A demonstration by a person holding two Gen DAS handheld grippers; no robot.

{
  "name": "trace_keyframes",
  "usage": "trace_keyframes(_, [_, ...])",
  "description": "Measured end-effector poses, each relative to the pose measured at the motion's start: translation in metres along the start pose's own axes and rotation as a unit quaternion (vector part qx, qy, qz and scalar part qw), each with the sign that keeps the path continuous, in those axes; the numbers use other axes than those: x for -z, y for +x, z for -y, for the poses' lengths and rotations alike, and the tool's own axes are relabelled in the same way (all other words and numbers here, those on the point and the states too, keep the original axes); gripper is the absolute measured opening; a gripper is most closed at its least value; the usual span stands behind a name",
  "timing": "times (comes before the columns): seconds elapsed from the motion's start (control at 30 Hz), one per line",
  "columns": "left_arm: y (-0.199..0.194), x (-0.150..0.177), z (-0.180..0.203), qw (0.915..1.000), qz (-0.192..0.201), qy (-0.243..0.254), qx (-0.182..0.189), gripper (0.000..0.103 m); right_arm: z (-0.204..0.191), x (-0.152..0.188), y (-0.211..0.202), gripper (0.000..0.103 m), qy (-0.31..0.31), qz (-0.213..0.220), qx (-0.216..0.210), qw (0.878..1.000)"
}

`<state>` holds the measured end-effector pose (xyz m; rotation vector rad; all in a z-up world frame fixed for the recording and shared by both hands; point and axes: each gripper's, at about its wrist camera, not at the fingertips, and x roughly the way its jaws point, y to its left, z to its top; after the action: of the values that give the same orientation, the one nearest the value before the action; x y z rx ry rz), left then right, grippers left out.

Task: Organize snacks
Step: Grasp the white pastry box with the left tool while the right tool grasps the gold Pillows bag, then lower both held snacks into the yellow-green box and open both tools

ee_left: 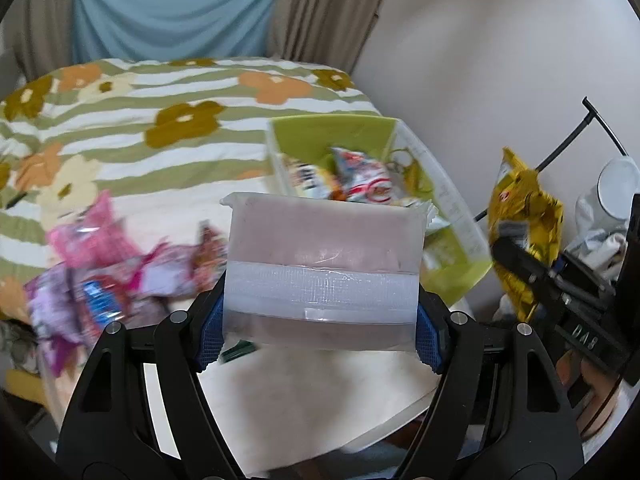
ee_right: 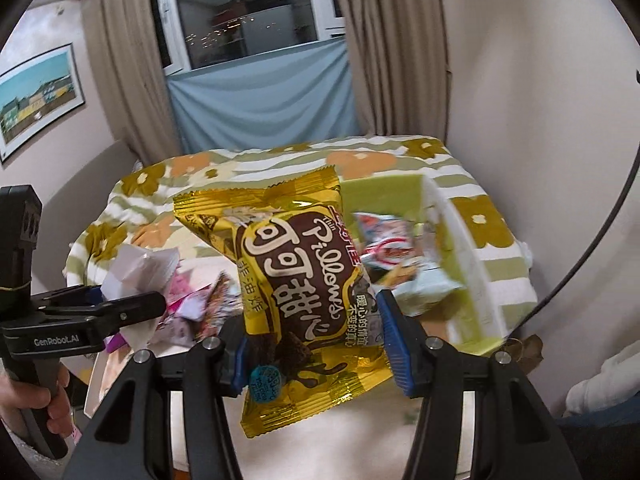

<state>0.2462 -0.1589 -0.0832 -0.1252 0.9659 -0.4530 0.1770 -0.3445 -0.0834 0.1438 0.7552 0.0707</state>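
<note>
Left gripper (ee_left: 320,320) jaws pinch a frosted pack (ee_left: 324,264), right gripper (ee_right: 316,344) jaws pinch a gold bag (ee_right: 296,280), both above the bed near the green bin (ee_left: 460,240); light, crinkly, probably slippery, so gripping mid-body suits

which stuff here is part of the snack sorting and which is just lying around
Part of the job:
- gold snack bag, held in the right gripper
- frosted white packet, held in the left gripper
- green bin with snacks inside
- loose pink snack packets

Just lying about:
- floral bedspread
- curtains
- framed picture
</note>
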Motion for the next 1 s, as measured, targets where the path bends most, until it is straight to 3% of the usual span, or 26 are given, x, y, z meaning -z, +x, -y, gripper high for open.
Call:
trace_keyframes(0.17, [0.056, -0.022, 0.043, 0.9998, -0.017, 0.008, -0.008, 0.073, 0.044, -0.008, 0.018, 0.051, 0.005, -0.016, -0.008, 1.000])
trace_keyframes(0.4, [0.125, -0.026, 0.064, 0.9979, -0.049, -0.003, -0.043, 0.073, 0.084, -0.013, 0.039, 0.051, 0.007, -0.040, -0.033, 0.999])
trace_keyframes(0.47, [0.139, -0.024, 0.065, 0.9965, -0.057, -0.006, -0.061, 0.080, 0.092, -0.015, 0.044, 0.051, 0.002, -0.047, -0.039, 0.998])
trace_keyframes(0.7, [0.133, -0.013, 0.062, 0.9947, -0.052, -0.013, -0.087, 0.094, 0.108, -0.014, 0.057, 0.051, -0.005, -0.066, -0.064, 0.996])
trace_keyframes(1.0, [0.096, 0.006, 0.060, 0.9923, -0.032, -0.024, -0.118, 0.094, 0.102, -0.010, 0.062, 0.051, -0.037, -0.082, -0.095, 0.991])
